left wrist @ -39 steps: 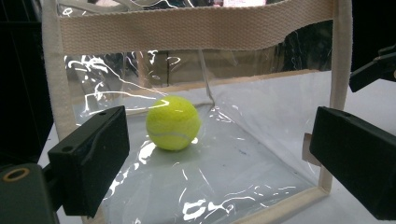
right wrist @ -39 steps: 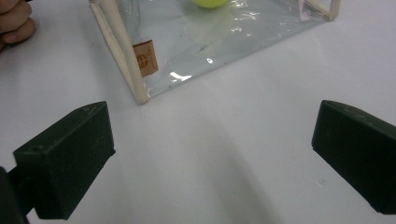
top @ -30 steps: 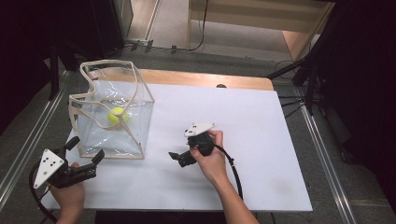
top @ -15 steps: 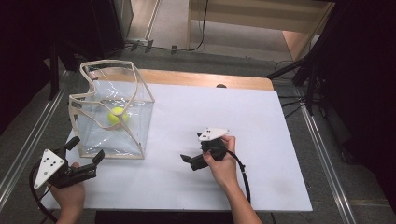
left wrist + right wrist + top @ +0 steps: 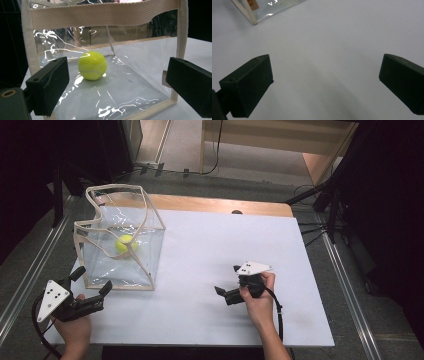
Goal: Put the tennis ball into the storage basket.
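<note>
A clear plastic bag [image 5: 146,261] with cream webbing trim stands open on the left of the white table [image 5: 210,240]. A yellow tennis ball [image 5: 125,243] lies inside it. My left gripper [image 5: 93,279] is open just in front of the bag's near left corner. The left gripper view has the ball [image 5: 92,65] behind the bag's clear wall [image 5: 100,15], between the wide-apart jaws of the left gripper [image 5: 117,82]. My right gripper [image 5: 226,280] is open over bare table right of centre, well clear of the bag. Nothing lies between the jaws of the right gripper [image 5: 327,82], and the bag's corner [image 5: 249,11] sits far off.
A wooden strip [image 5: 215,205] runs along the table's far edge. Metal rails [image 5: 30,270] flank the table on the floor, and dark stands and cables [image 5: 325,205] crowd the right rear. The white tabletop [image 5: 324,37] spreads wide around the right gripper.
My right gripper has drawn back to the right and toward the near edge, away from the bag. The left gripper, bag and ball have stayed put.
</note>
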`<state>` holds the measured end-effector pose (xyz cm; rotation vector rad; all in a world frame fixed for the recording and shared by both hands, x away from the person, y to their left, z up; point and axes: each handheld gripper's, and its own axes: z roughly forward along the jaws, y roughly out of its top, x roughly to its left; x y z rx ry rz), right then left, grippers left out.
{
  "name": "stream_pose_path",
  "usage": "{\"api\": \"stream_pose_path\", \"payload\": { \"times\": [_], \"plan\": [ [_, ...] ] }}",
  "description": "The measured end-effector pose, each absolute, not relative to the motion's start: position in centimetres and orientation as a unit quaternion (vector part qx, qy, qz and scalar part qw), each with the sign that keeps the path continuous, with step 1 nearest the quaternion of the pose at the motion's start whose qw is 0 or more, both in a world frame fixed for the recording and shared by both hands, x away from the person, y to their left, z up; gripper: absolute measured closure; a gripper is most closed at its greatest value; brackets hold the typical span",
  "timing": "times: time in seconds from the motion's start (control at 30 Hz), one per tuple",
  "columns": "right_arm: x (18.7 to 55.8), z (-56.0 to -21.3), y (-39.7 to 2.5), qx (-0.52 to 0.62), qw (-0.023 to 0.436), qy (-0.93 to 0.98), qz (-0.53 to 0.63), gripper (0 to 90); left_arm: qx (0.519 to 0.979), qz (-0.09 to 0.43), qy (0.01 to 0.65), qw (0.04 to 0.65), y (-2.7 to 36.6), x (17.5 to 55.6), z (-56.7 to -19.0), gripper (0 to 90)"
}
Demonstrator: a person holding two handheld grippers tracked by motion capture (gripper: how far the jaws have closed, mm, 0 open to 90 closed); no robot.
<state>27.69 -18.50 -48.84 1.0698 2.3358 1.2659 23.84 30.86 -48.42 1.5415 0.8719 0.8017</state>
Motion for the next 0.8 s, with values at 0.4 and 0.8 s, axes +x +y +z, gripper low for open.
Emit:
{"api": "stream_pose_path", "payload": {
  "times": [0.4, 0.8],
  "plan": [
    [26.1, -49.0, -23.2, 0.407, 0.162, 0.79, 0.429, 0.0, 0.655, 0.342, 0.371, 0.563, 30.8, 23.8, -48.4, 5.4],
    [25.2, -49.5, -26.6, 0.434, 0.179, 0.77, 0.431, 0.0, 0.656, 0.342, 0.37, 0.563, 30.8, 23.8, -48.4, 5.4]
  ]
}}
